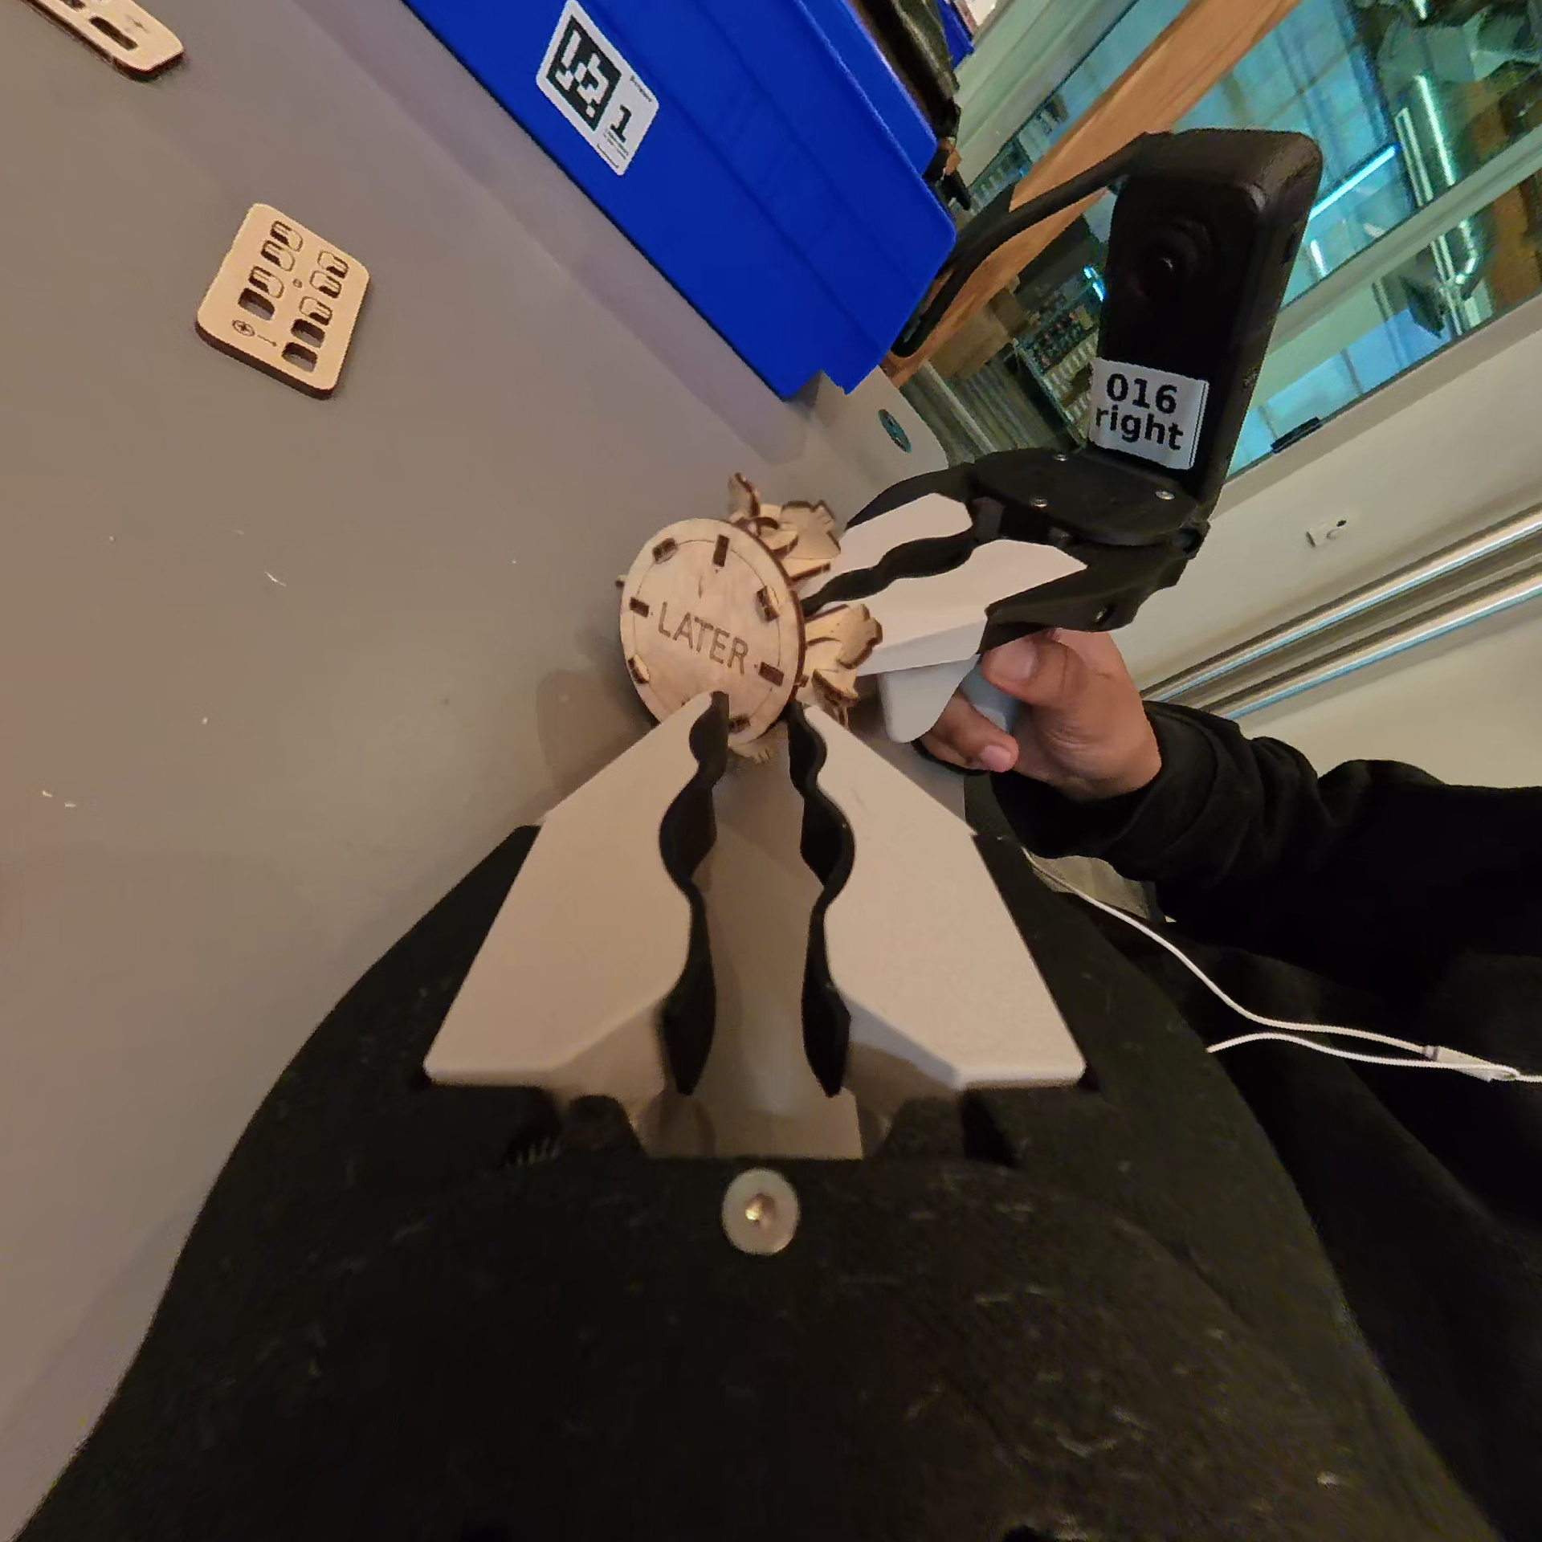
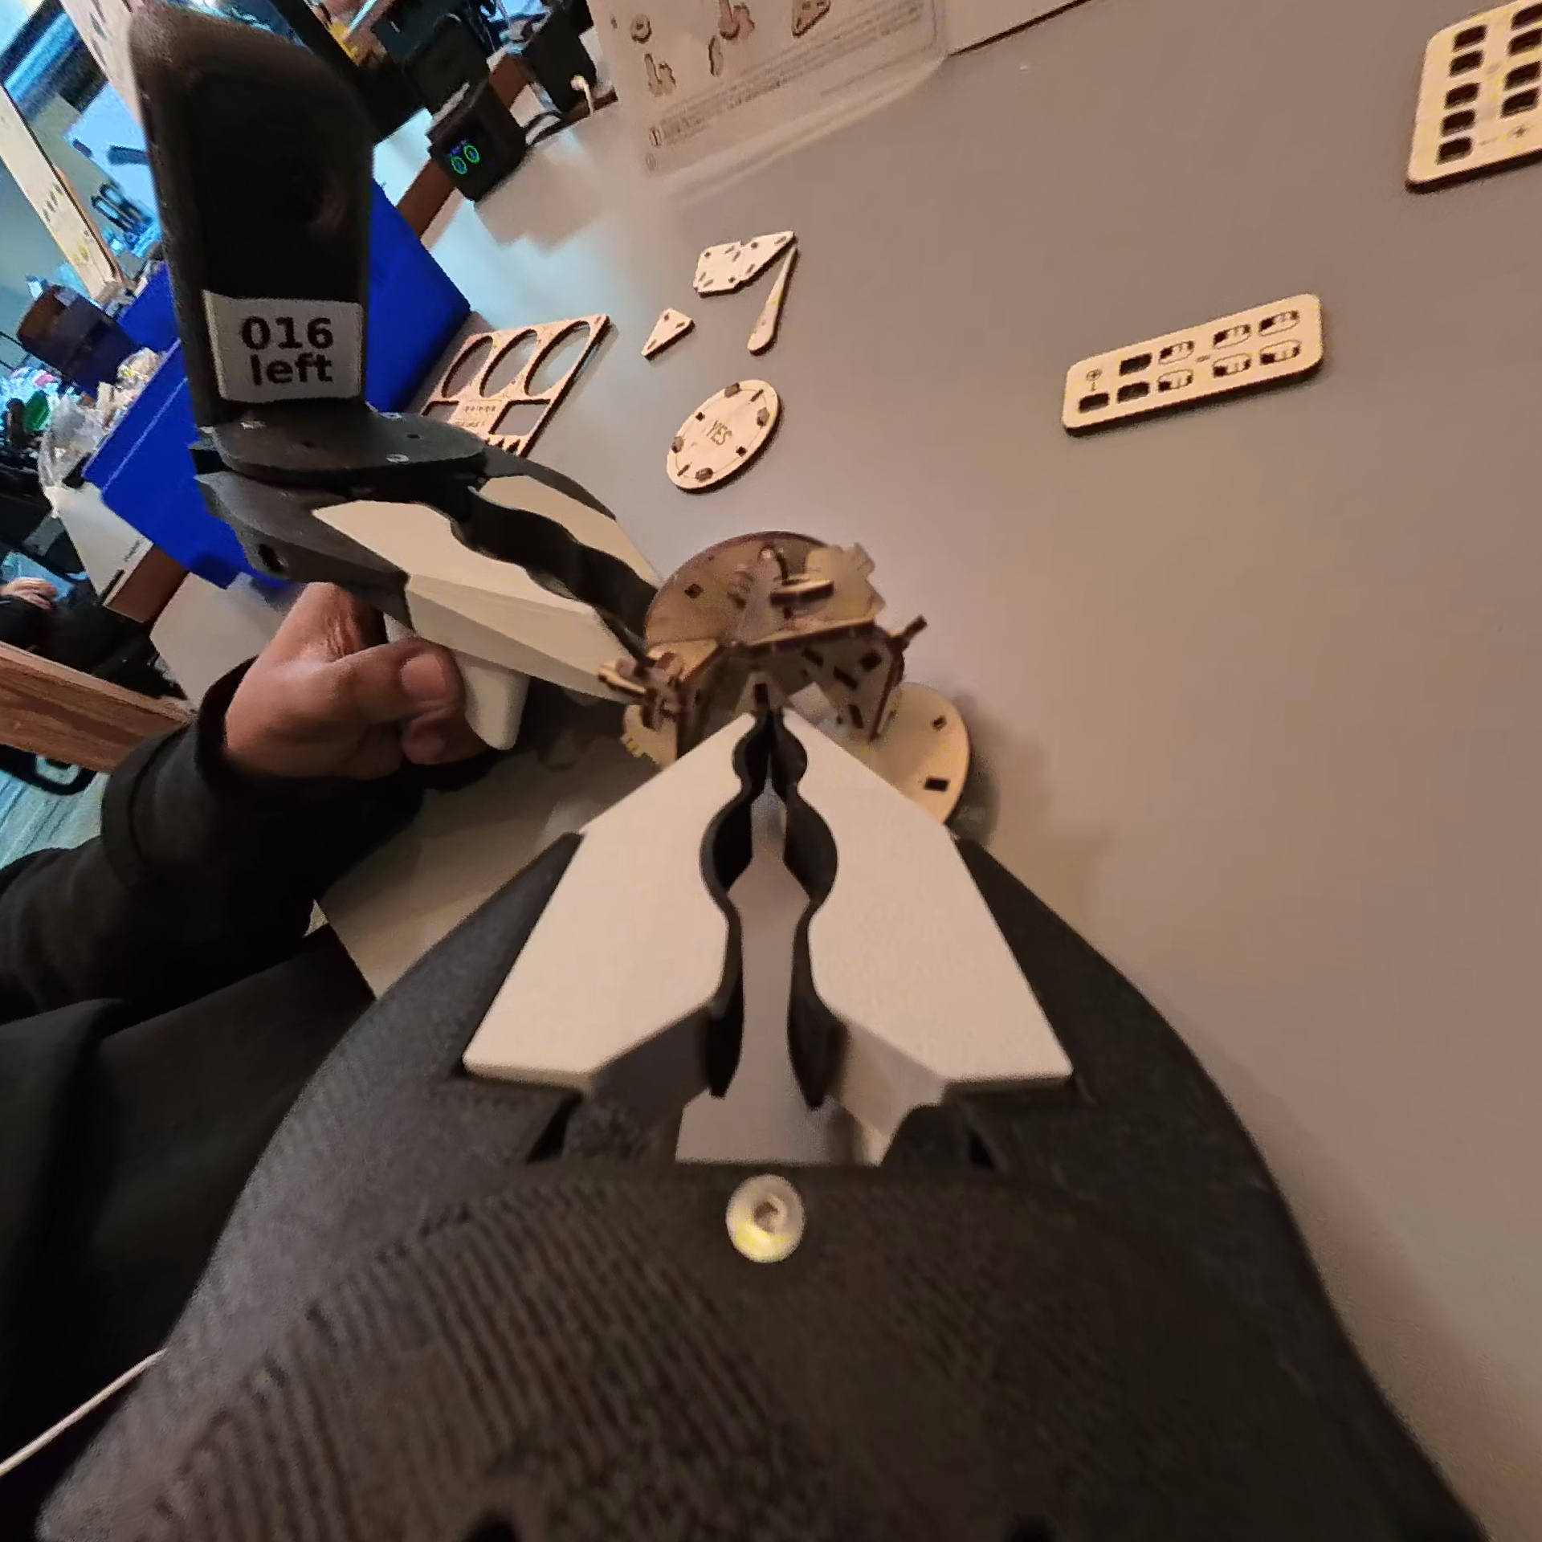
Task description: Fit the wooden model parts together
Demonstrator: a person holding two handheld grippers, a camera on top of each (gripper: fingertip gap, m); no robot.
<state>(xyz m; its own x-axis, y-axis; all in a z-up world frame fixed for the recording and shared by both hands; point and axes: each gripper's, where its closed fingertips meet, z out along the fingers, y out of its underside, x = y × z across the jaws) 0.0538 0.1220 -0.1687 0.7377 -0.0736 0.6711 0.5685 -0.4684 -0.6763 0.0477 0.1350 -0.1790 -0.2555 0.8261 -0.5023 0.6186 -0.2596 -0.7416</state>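
Wooden puzzle assembly (image 1: 734, 617) sits centre frame, above the grey table (image 1: 250, 667). Right gripper (image 2: 766, 719) is clenched on a thin plywood tab. Left gripper (image 1: 755, 713) pinches the engraved disc's (image 1: 709, 634) lower rim. Judgement: keep both grips steady; thin plywood may snap. Engraved writing and white gripper stickers are legible. Blue bin (image 1: 751, 183) bears a marker label.

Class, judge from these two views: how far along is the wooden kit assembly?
Done: a wooden assembly already has a round disc and slotted plates joined. In hand: the left gripper closes around the disc's edge; the right gripper pinches a tab. Left: a loose disc, small plates and part sheets still lie on the table.
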